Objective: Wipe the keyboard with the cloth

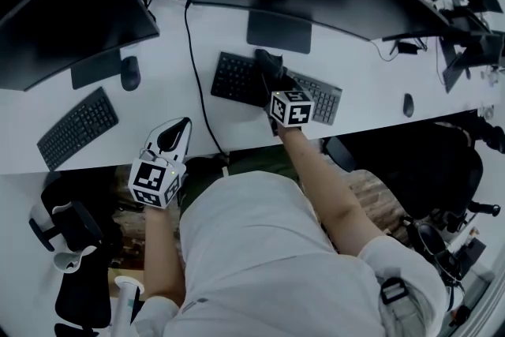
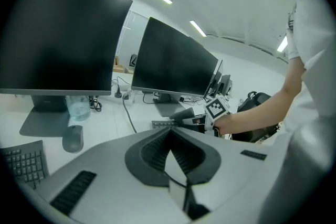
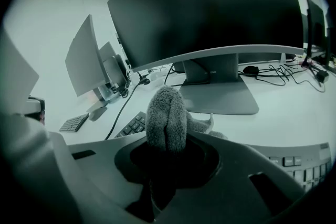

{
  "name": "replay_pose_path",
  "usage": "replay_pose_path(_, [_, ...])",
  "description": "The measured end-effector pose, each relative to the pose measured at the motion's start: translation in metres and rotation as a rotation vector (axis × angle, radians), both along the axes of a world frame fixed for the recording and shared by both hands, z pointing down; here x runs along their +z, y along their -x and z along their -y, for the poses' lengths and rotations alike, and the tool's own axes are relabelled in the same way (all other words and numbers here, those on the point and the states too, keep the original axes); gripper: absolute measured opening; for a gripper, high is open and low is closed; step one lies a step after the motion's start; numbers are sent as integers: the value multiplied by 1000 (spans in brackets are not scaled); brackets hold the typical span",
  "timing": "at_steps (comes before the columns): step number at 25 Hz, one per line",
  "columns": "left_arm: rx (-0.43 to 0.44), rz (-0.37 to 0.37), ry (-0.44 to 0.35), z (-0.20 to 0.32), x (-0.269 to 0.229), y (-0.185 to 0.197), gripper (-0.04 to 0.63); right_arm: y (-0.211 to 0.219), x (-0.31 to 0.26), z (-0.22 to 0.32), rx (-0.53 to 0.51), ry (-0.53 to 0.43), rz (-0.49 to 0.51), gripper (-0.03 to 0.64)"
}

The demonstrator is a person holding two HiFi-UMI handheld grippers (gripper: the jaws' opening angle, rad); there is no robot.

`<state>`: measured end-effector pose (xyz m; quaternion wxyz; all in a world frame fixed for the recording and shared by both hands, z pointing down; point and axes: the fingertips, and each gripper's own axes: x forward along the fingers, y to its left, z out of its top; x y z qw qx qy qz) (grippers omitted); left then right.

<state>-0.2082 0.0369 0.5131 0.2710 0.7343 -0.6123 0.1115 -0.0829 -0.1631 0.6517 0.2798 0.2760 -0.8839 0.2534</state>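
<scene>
A dark keyboard (image 1: 237,79) lies on the white desk (image 1: 355,67) in front of the middle monitor. My right gripper (image 1: 272,75) is over its middle, shut on a folded fuzzy grey cloth (image 3: 167,118) that sticks out past the jaws. The right gripper view shows keys on both sides of the cloth (image 3: 131,126). My left gripper (image 1: 175,130) rests at the desk's front edge, left of the keyboard, jaws shut and empty. From the left gripper view (image 2: 169,136) I see the right gripper's marker cube (image 2: 217,108) and the cloth (image 2: 184,114) on the keyboard (image 2: 161,124).
A second keyboard (image 1: 77,126) and a mouse (image 1: 130,73) sit at the left under another monitor. The middle monitor's stand base (image 1: 278,31) is just behind the keyboard. A black cable (image 1: 193,67) runs down the desk left of it. Another mouse (image 1: 408,105) lies at the right.
</scene>
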Motion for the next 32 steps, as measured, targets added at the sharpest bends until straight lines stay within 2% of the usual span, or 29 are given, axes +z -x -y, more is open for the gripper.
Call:
replay_pose_path(8, [-58,-6,17,-15,6,6,0,47,0,-12,-83,12,15,64])
replay_pose_path(19, [-130,-10,22,-33,7,15,0,87,-1,-27,-178,15,28,64])
replay_pose_path(25, [-144,-13,27,-38,9,16,0,105,0,-50,-282,11,23,64])
replay_pose_path(32, [-125,-13,19,-35,9,16,1,107,2,-69,-380,6,-1,64])
